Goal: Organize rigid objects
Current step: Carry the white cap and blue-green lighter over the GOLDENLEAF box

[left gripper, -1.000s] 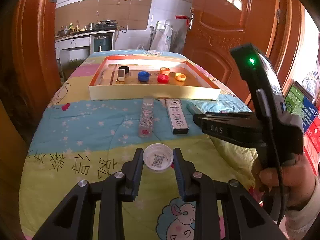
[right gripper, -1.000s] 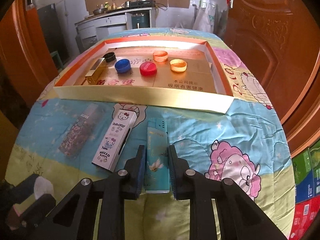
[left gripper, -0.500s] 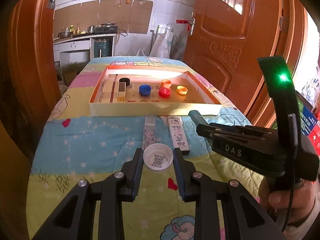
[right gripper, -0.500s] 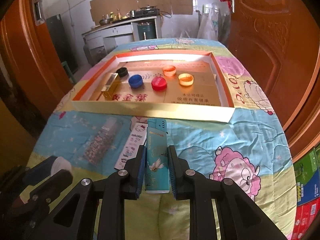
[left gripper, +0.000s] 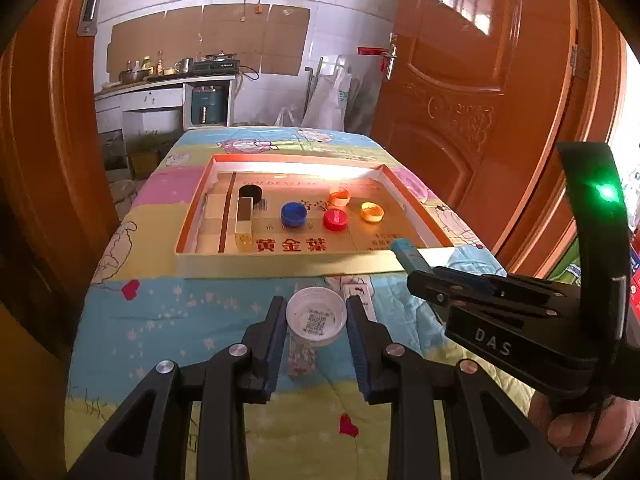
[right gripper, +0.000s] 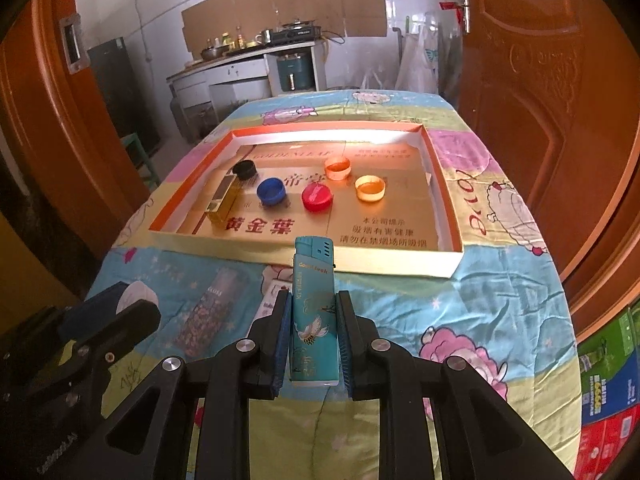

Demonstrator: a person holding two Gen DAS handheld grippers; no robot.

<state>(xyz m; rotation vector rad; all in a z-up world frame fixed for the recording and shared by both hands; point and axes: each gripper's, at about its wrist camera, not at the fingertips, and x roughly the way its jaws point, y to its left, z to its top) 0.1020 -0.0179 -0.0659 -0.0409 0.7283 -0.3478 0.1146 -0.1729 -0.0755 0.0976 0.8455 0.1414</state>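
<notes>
My left gripper (left gripper: pixel 316 322) is shut on a white bottle cap (left gripper: pixel 316 315) with a QR code inside, held above the tablecloth. My right gripper (right gripper: pixel 313 324) is shut on a teal lighter (right gripper: pixel 313 312), lifted clear of the cloth and pointing toward the shallow box tray (right gripper: pixel 400 266). In the tray lie a black cap (right gripper: pixel 244 169), a blue cap (right gripper: pixel 271 191), a red cap (right gripper: pixel 317 197), two orange caps (right gripper: pixel 370 188) and a gold lighter (right gripper: pixel 225 204). On the cloth remain a glittery lighter (right gripper: pixel 208 312) and a white Hello Kitty lighter (right gripper: pixel 270 298), partly hidden.
The table wears a cartoon-print cloth (right gripper: pixel 500 312) and stands between wooden doors (left gripper: pixel 460 100). A kitchen counter (left gripper: pixel 168 84) lies beyond the far end. Coloured cartons (right gripper: pixel 608 392) sit at the lower right. A hand (left gripper: pixel 588 432) holds the right gripper's handle.
Both grippers rose with their loads. The lighter left the cloth, and the cap and lighter now sit higher over the table, nearer the tray's front wall in view.
</notes>
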